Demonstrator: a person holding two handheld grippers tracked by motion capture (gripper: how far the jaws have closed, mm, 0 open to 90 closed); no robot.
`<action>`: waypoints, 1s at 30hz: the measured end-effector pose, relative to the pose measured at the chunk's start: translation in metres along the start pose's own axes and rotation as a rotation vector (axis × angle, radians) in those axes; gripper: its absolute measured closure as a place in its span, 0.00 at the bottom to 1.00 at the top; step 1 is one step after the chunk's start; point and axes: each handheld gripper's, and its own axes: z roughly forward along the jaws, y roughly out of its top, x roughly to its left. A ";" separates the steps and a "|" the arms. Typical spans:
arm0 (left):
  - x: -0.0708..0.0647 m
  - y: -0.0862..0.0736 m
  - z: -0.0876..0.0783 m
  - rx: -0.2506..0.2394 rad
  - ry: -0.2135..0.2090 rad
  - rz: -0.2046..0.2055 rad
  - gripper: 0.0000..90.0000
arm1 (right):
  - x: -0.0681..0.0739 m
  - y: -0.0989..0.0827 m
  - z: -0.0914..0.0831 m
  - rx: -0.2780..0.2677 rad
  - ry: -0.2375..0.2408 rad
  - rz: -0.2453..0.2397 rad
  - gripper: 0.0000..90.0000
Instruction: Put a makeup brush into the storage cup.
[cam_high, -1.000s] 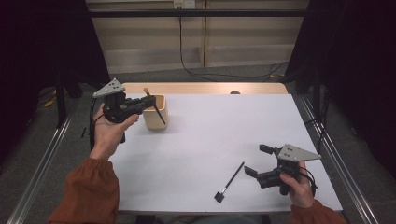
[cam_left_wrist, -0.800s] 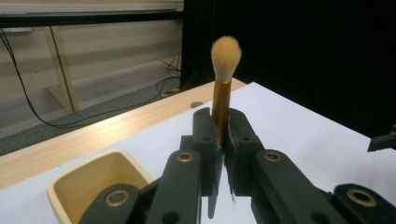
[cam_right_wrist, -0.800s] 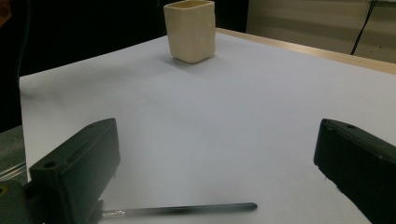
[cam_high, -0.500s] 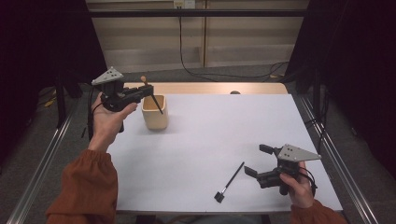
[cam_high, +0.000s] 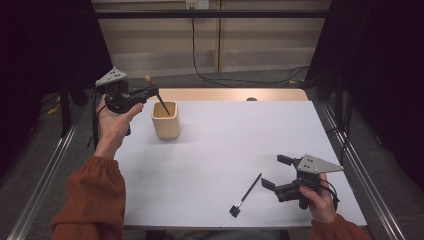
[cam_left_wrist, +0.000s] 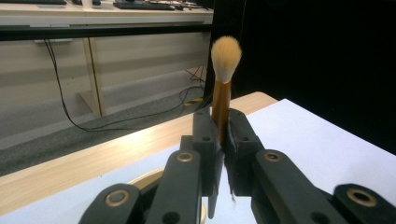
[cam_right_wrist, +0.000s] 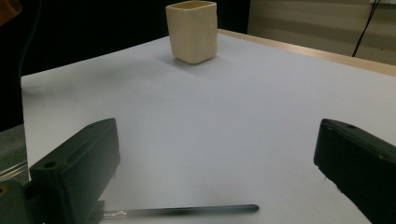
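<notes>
The left gripper (cam_high: 150, 92) is seen clamped on a makeup brush (cam_left_wrist: 223, 88), its jaws pressed together on the golden-brown ferrule just below the pale bristle tuft, with the dark handle slanting down towards the mouth of the cream cup (cam_high: 165, 120). Whether the handle tip is inside the cup or just above its rim cannot be told from the high view. The cup stands near the far left corner of the desk (cam_high: 225, 145), just beside the gripper.

The brush is judged light and stiff along its handle, while the tuft is soft and easily splayed; the metal ferrule is likely slick, so a firm hold there, or on the handle just beneath it, is advised, and the bristles are best left untouched.

Farther right, a second, thinner brush (cam_high: 246, 195) with a small flat head is lying on the desk near the front edge, well apart from the cup. It is judged very light and apt to roll, and is best pinched at mid-handle. Just to its right, the right gripper (cam_high: 275, 172) is held low with jaws wide apart and nothing between them.
</notes>
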 end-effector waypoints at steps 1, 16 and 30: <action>0.000 0.000 0.001 0.008 0.008 0.001 0.94 | 0.000 0.000 0.000 0.001 -0.001 -0.002 0.00; 0.011 -0.005 0.013 -0.004 0.036 -0.022 0.94 | 0.001 0.000 0.001 0.003 0.005 -0.007 0.00; 0.014 -0.015 0.022 0.015 0.055 -0.008 0.94 | 0.001 -0.001 0.002 0.009 0.010 -0.015 0.00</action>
